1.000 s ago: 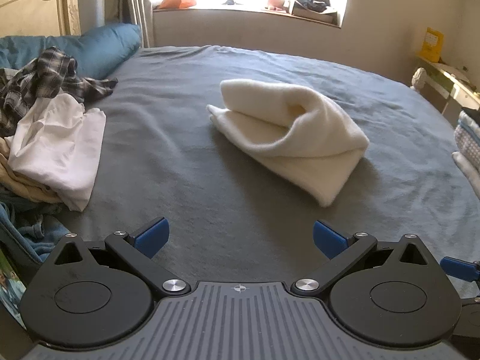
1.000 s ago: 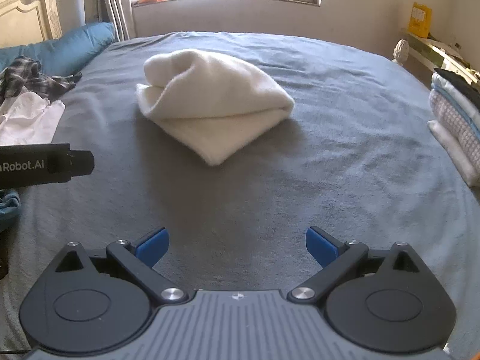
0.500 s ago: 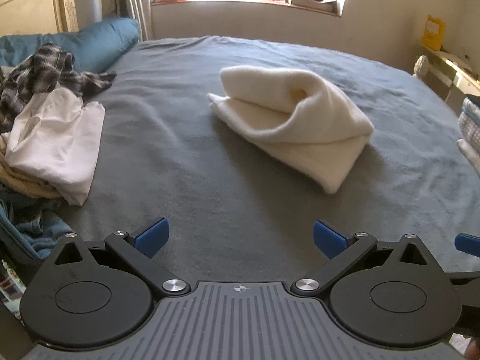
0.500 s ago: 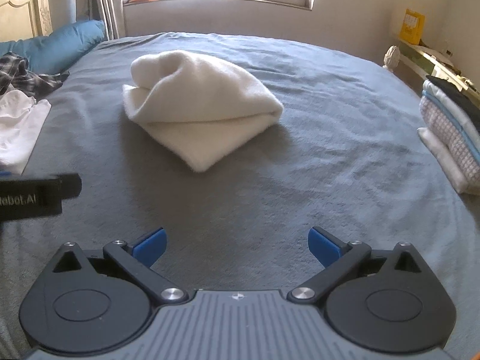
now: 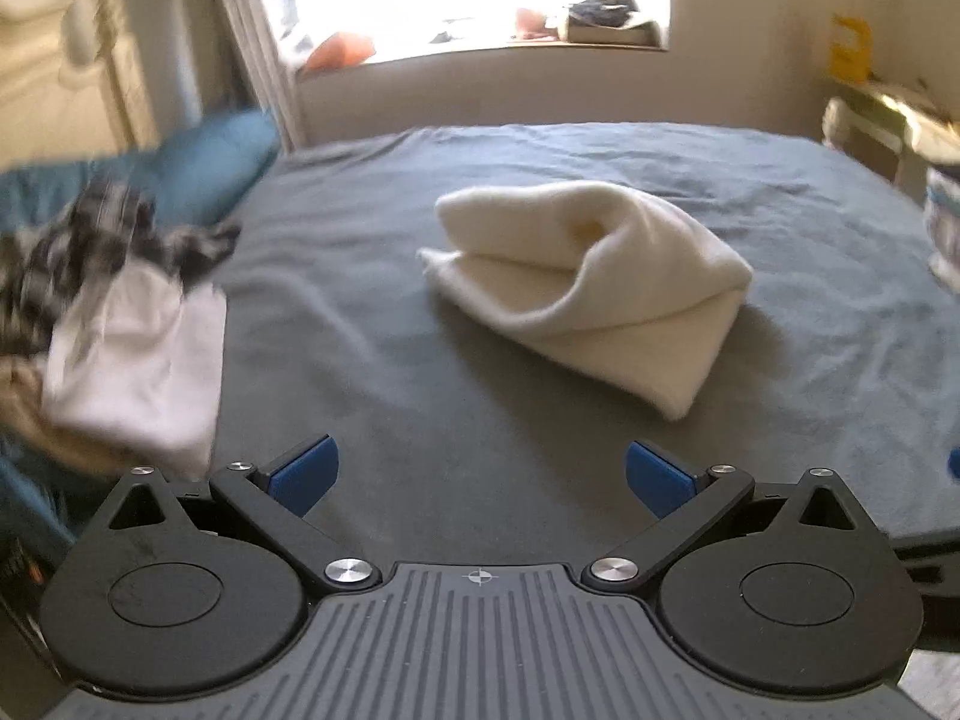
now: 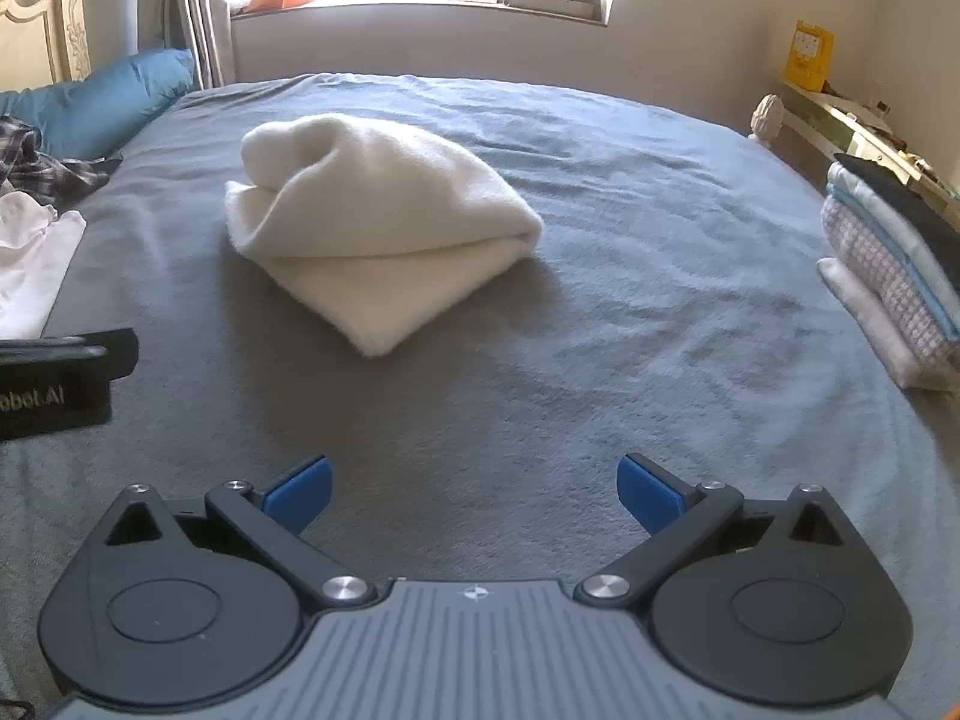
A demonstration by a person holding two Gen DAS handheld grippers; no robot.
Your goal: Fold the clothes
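A cream folded garment [image 5: 600,288] [image 6: 378,228] lies in the middle of the grey bed cover [image 5: 480,420] [image 6: 600,330]. My left gripper [image 5: 478,474] hovers open near the front edge of the bed, well short of the garment, with nothing between its blue pads. My right gripper [image 6: 474,489] is likewise open and empty, a good way in front of the garment. The left gripper's black body [image 6: 54,378] shows at the left edge of the right wrist view. A pile of unfolded clothes [image 5: 120,330] [image 6: 30,228], white and plaid, lies at the left of the bed.
A stack of folded clothes [image 6: 894,282] sits at the bed's right edge. Blue pillows [image 6: 102,102] and a headboard [image 6: 48,30] are at the back left. A window sill [image 6: 420,0] with clutter runs along the far wall; a shelf [image 6: 852,120] stands at the right.
Both grippers have drawn back and lifted a little from the cream garment, still open. The left wrist view is blurred from motion. The garment has not moved.
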